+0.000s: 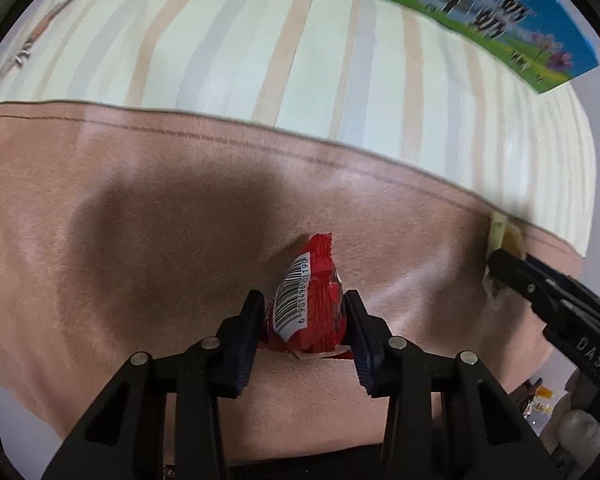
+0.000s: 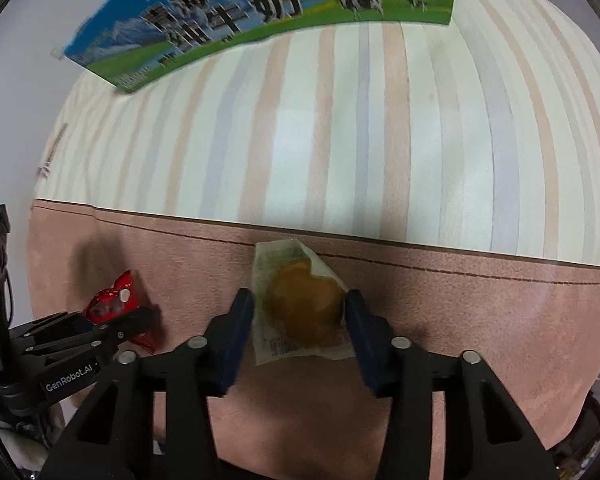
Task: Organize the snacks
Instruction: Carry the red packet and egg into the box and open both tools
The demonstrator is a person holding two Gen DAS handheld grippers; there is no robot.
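Two snacks, one per tool. My left hand-held gripper (image 1: 304,312) is pinching a red snack pack (image 1: 308,300), barcode side up, pads tight on both sides. My right hand-held gripper (image 2: 300,312) is pinching a clear-wrapped yellow snack (image 2: 300,304), w/ its pads against the wrapper edges. Both sit over the pink cloth (image 2: 480,320). Ahead of both grippers: striped cloth (image 2: 340,140), then a blue-green milk carton (image 2: 240,8) beyond it.

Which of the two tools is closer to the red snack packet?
Left. The left tool is clamped on the red snack packet. The right tool is off to the side, gripping a clear-wrapped yellowish snack on the pink cloth.
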